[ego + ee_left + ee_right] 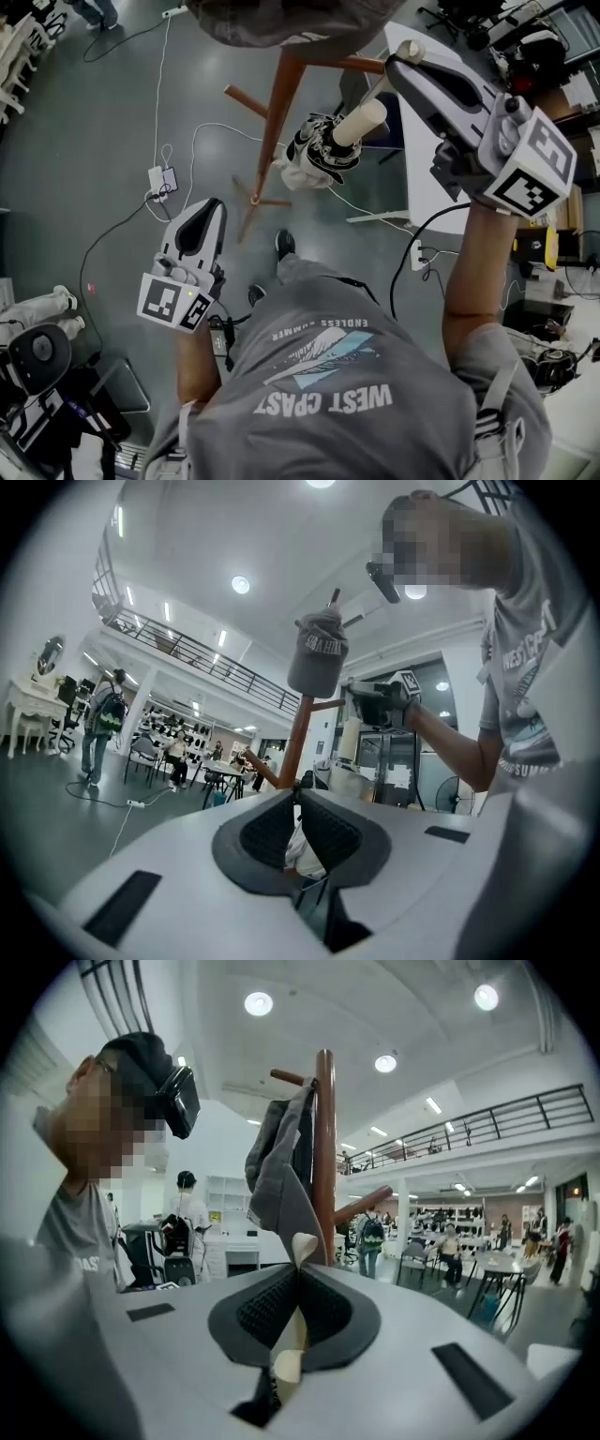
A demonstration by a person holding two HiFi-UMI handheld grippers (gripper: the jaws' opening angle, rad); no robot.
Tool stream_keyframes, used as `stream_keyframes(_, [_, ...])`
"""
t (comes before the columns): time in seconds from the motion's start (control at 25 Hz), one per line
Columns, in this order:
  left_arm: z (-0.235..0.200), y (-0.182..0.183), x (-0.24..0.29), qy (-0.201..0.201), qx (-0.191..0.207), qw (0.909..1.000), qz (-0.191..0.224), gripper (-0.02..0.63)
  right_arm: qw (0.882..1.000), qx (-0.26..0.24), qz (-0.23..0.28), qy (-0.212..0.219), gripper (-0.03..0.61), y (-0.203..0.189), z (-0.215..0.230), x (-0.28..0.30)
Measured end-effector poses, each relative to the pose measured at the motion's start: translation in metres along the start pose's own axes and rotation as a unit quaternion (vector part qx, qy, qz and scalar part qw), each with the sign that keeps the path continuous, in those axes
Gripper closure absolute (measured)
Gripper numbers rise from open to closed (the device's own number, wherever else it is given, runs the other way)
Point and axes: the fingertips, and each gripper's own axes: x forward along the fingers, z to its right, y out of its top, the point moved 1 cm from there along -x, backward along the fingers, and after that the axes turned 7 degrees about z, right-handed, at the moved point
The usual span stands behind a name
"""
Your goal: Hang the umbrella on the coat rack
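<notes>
The right gripper (398,73) is clamped on the cream handle (360,123) of the folded umbrella (319,155), which hangs in the air just beside the rack (279,94) post. The left gripper (208,214) is closed and empty, lower down, apart from the rack. A cap (281,1171) hangs on the rack.

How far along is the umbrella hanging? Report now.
Done: the umbrella is lifted, beside the coat rack pole. In hand: the right gripper is clamped on its cream handle; the left gripper is shut and empty. Left: hook it on a peg, then release.
</notes>
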Motion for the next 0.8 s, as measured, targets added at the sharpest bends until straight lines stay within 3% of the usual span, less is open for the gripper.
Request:
stream_keyframes(0.2, [-0.001,0.004,0.006,0.001,0.000,1.0000,-0.005,0.577,0.992,0.117,0.019,0.035,0.549,-0.021,0.005,-0.004])
stream_keyframes(0.44, [0.000,-0.003,-0.001,-0.003,0.001,0.9999,-0.011,0.577,0.965,0.223,0.075,0.113,0.549,-0.041,-0.003,0.002])
stream_keyframes(0.8, [0.002,-0.003,-0.003,-0.001,0.004,0.9999,-0.016,0.577,0.934,0.280,0.133,0.176,0.551,-0.043,-0.003,0.011])
